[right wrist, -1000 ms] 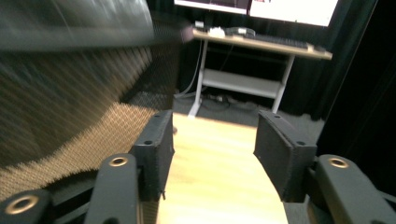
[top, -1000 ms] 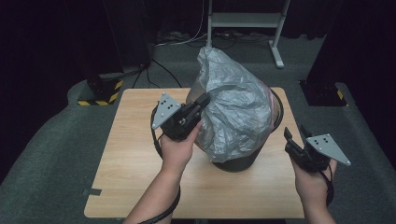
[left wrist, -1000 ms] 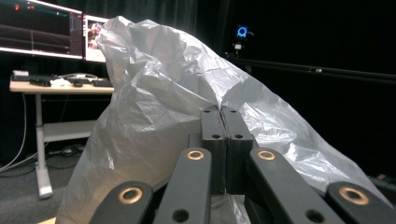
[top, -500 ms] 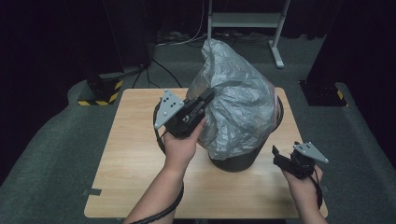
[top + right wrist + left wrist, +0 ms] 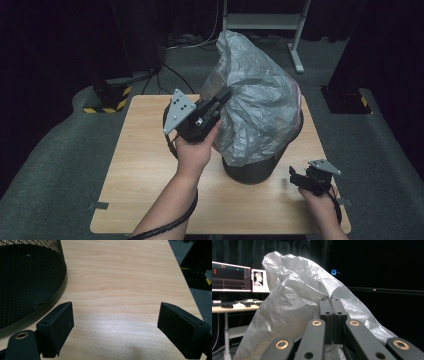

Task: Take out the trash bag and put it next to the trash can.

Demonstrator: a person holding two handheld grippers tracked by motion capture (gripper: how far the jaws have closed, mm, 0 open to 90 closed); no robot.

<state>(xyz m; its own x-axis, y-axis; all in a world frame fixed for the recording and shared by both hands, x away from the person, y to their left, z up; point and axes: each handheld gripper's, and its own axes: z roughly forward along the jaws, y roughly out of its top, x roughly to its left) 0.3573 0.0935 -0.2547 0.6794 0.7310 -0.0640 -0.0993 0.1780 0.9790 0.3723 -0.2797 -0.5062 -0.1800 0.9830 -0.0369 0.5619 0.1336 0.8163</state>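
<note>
A crinkled grey translucent plastic bag [image 5: 260, 110] balloons up out of a black mesh bin [image 5: 250, 170] on the wooden table [image 5: 150, 170]. My left gripper [image 5: 225, 95] is raised beside the bag's left flank and is shut on a fold of it; in the left gripper view the jaws [image 5: 330, 300] meet with the bag film [image 5: 287, 302] pinched at their tips. My right gripper [image 5: 295, 177] hovers low over the table, to the right of the bin's base. Its jaws [image 5: 116, 322] have just been opening and stand wide, with only bare wood between them. The bin's mesh wall [image 5: 25, 277] curves at their left.
The table's right edge [image 5: 185, 285] lies close to the right gripper, with grey carpet beyond. A black-and-yellow striped block [image 5: 107, 97] sits on the floor at the back left. White stand legs [image 5: 260, 20] rise behind the table. Monitors [image 5: 232, 277] glow on a far desk.
The right gripper has dropped from beside the bin's rim down to table level and moved in towards the bin's base, its jaws spreading. The left gripper and bag have barely moved.
</note>
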